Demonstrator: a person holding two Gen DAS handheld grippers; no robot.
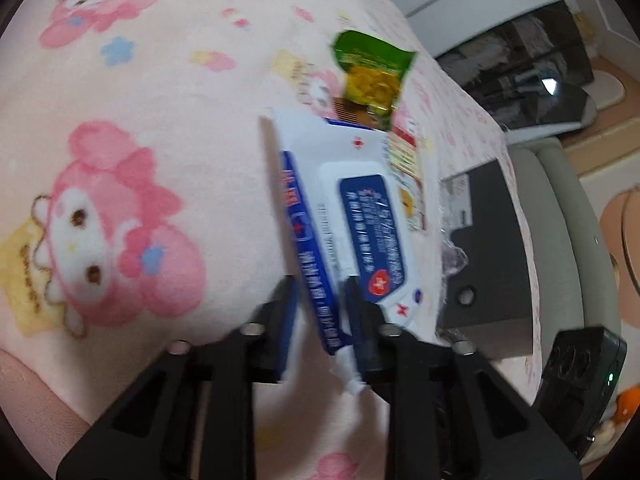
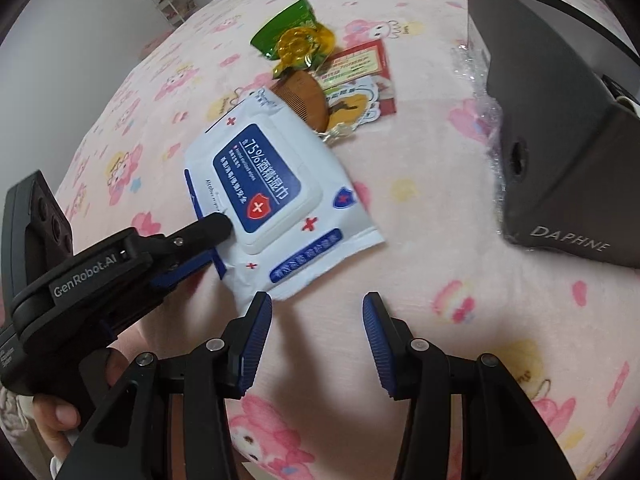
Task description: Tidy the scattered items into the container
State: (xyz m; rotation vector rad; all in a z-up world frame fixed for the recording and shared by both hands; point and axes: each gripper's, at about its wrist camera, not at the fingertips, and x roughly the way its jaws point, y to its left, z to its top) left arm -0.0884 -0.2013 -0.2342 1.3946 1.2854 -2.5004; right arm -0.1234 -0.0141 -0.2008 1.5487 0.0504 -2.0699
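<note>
Wet-wipe pack (image 2: 276, 200) lies on the pink cartoon blanket (image 2: 440, 280), its left edge pinched between the pressed-together pads of the left gripper (image 2: 216, 236). Behind it sit a green snack packet (image 2: 288, 28), a brown comb (image 2: 304, 100) and a red card (image 2: 360, 68). Right gripper (image 2: 318, 336) hovers spread and empty. Dark box (image 2: 560, 140) stands at the blanket's right edge.

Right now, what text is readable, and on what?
"DAPHNE": grey box.
"GenRobot.AI": left gripper, shut on wipes pack.
"75%" plus Chinese characters: wipes pack lid.
Small print on pack, red card, green packet: too blurred.
</note>
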